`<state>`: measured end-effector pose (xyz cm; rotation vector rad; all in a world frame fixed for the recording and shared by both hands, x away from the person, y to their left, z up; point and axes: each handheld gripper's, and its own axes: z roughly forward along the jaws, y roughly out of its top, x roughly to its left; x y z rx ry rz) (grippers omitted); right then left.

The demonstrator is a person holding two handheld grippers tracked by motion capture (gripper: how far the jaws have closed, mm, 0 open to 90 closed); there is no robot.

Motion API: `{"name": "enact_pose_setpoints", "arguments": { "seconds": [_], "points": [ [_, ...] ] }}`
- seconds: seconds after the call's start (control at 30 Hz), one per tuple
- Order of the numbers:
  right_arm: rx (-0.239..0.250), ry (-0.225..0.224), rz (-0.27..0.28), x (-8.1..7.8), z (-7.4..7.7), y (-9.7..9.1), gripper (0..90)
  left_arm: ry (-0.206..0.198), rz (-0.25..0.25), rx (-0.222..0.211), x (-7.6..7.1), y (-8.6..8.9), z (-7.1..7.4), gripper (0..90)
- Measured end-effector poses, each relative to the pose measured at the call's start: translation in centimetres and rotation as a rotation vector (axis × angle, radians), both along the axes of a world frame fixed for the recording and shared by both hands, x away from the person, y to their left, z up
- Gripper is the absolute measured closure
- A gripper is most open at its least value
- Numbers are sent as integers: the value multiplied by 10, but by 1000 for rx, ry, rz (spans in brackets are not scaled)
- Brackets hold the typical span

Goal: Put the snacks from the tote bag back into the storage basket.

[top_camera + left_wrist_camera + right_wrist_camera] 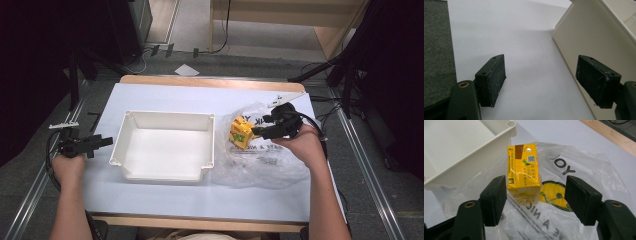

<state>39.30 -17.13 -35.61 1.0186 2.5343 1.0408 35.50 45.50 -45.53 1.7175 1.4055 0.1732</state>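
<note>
Right claw (536, 200) stands with its jaws apart on either side of the yellow juice carton (524, 168). One pad sits close against the carton's side, the other stands well off, so nothing is clamped. No earlier picture to hold this against.

Carton: a small drink box, tilted, lying on the clear plastic bag (574, 182) just to the right of the white bin (165, 145). Judged light and fairly stiff while sealed. The printed card faces look smooth and a little slippery, and a hard squeeze would likely dent the walls or force liquid at the foil-covered straw hole on its top end. Best hold, by my reading: across the two broad flat faces near the middle, pads square to them, clear of the top end. The bag beneath is thin, crinkly and slack; it may ride up with the carton if a pad catches it.

Containers: the white bin is open-topped, with nothing in it in the high view. The bag lies flattened and crumpled against the bin's right wall; whether anything is inside it I cannot tell.

Left claw (541, 85) hangs with jaws wide apart and nothing between them, over the desk (511, 37) just left of the bin's left wall.
</note>
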Motion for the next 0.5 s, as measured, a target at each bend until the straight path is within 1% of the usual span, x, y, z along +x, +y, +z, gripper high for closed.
{"name": "enact_pose_setpoints", "arguments": {
  "seconds": [0.27, 0.33, 0.4, 0.5],
  "points": [
    [-17, 7, 10, 1, -5, 12, 342, 1, -1, -5, 0, 1, -1, 251],
    [-22, 7, 19, 2, -6, 14, 341, 1, -1, -6, 0, 1, 0, 251],
    [-24, 18, 12, 2, -7, 17, 341, 0, -1, -6, 0, 1, 0, 251],
    [-22, 20, 16, 2, -8, 18, 340, 0, -1, -6, 0, 1, 0, 251]
  ]
}}
